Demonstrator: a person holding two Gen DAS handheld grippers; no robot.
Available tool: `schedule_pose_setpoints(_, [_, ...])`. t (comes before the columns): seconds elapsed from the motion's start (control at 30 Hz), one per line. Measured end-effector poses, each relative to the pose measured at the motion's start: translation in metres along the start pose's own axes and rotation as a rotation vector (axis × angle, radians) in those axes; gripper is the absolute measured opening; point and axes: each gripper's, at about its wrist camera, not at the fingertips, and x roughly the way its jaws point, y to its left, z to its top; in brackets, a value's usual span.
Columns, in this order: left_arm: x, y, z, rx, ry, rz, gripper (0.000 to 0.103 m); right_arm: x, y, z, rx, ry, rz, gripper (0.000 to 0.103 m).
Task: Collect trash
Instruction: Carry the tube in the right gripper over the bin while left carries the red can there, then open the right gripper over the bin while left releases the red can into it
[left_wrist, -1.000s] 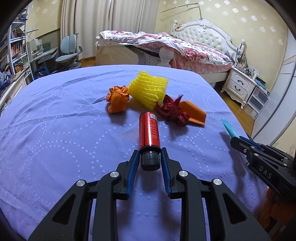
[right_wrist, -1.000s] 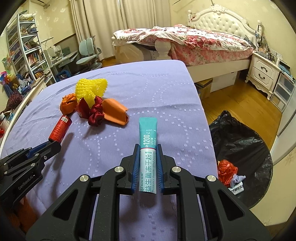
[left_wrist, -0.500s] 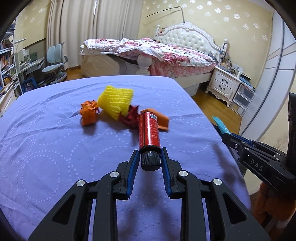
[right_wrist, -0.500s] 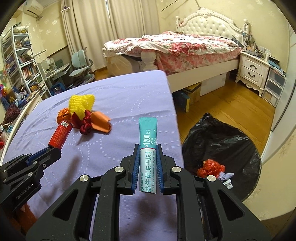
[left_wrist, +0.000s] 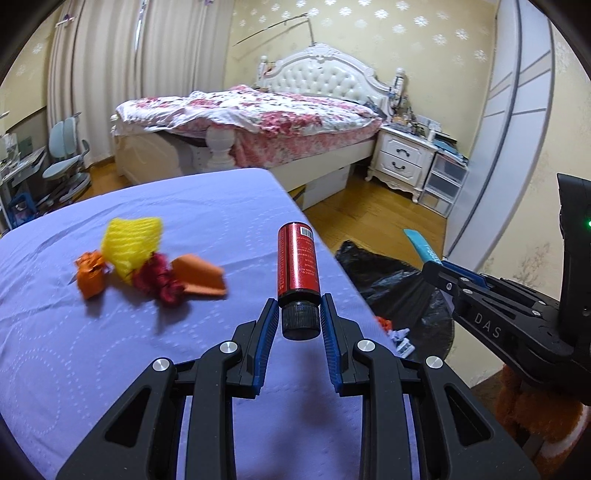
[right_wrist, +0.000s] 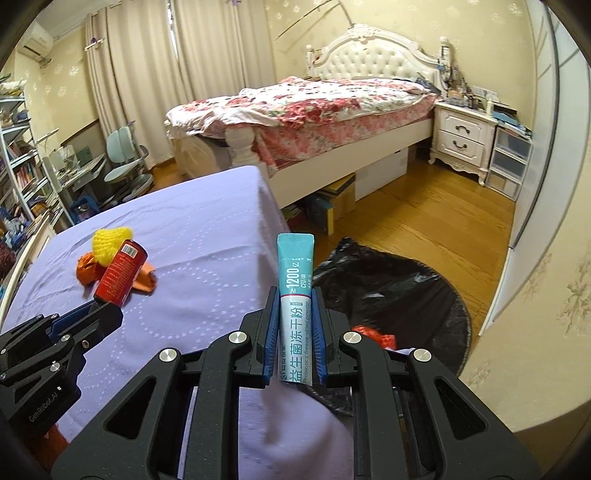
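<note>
My left gripper (left_wrist: 298, 318) is shut on the black cap of a red bottle (left_wrist: 298, 259) and holds it above the right edge of the purple table (left_wrist: 92, 350). My right gripper (right_wrist: 294, 306) is shut on a teal sachet (right_wrist: 295, 288) near the table's right edge, beside the black trash bag (right_wrist: 399, 284) on the floor. The bag also shows in the left wrist view (left_wrist: 388, 273) and holds some red and white trash. A yellow foam net (left_wrist: 132, 242), an orange wrapper (left_wrist: 90, 273), a dark red scrap (left_wrist: 159, 278) and an orange piece (left_wrist: 199, 275) lie on the table.
A bed (right_wrist: 314, 107) with a floral cover stands behind the table. A white nightstand (right_wrist: 461, 136) stands at the right by the wall. A desk chair (right_wrist: 125, 162) and shelves (right_wrist: 18, 166) are at the left. Wooden floor (right_wrist: 424, 206) lies between table and bed.
Both grippers have swung right with their loads, from over the table toward its right edge. The trash bag has come into the left wrist view and grown larger in the right wrist view.
</note>
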Motion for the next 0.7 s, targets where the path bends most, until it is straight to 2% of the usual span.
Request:
schedule_pose_setpoints(0.33, [0.036, -0.045, 0.013, 0.077, 0.02, -0.053, 0.027, 0.004, -0.047, 0.0, 0.067, -0.005, -0.061, 0.017])
schedule_pose_setpoints(0.7, [0.078, -0.073, 0.016, 0.133, 0.07, -0.048, 0.027, 0.024, -0.082, -0.002, 0.123, 0.012, -0.098, 0.017])
